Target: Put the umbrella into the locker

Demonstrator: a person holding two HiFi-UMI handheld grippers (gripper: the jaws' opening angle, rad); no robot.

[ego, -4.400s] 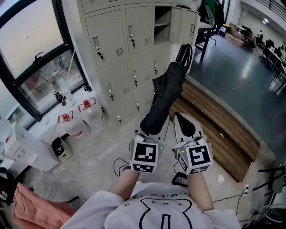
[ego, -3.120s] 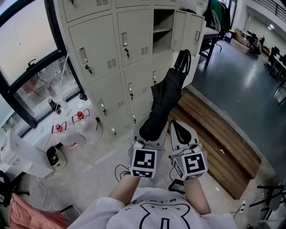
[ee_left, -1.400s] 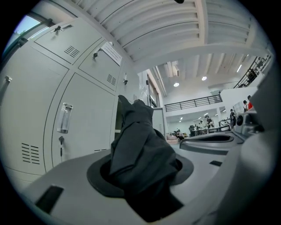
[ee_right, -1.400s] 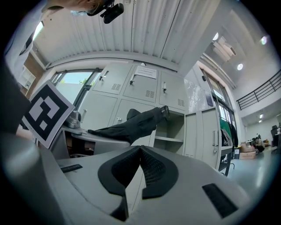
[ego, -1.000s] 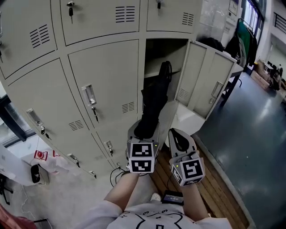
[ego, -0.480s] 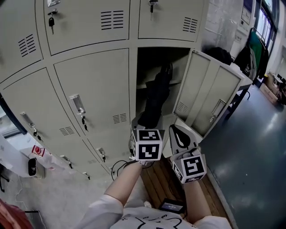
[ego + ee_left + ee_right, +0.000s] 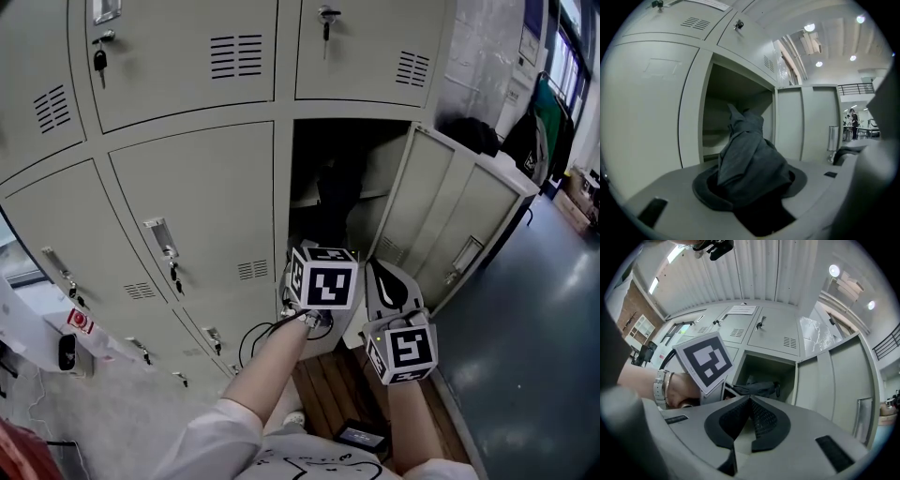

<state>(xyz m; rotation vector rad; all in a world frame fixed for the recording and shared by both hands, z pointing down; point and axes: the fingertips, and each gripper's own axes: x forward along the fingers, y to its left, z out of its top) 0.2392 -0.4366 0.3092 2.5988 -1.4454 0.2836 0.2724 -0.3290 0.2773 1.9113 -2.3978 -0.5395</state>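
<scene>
A folded black umbrella (image 7: pixel 749 157) sits between the jaws of my left gripper (image 7: pixel 752 176), which is shut on its lower end. Its far end reaches into the open locker compartment (image 7: pixel 283 183), where it shows as a dark shape (image 7: pixel 335 192) above a shelf. In the right gripper view the umbrella (image 7: pixel 757 389) lies across the opening, its looped handle to the right. My right gripper (image 7: pixel 750 401) is shut with nothing between its pads. It hangs just right of the left gripper's marker cube (image 7: pixel 325 277), in front of the locker.
The compartment's door (image 7: pixel 464 230) stands swung out to the right. Closed locker doors with keys (image 7: pixel 192 220) fill the wall left and above. A wooden platform (image 7: pixel 328 398) with a dark device (image 7: pixel 361 436) lies below, and dark floor (image 7: pixel 534 356) to the right.
Both grippers have moved forward and a little up toward the open locker. The umbrella's far end has gone deeper into the compartment.
</scene>
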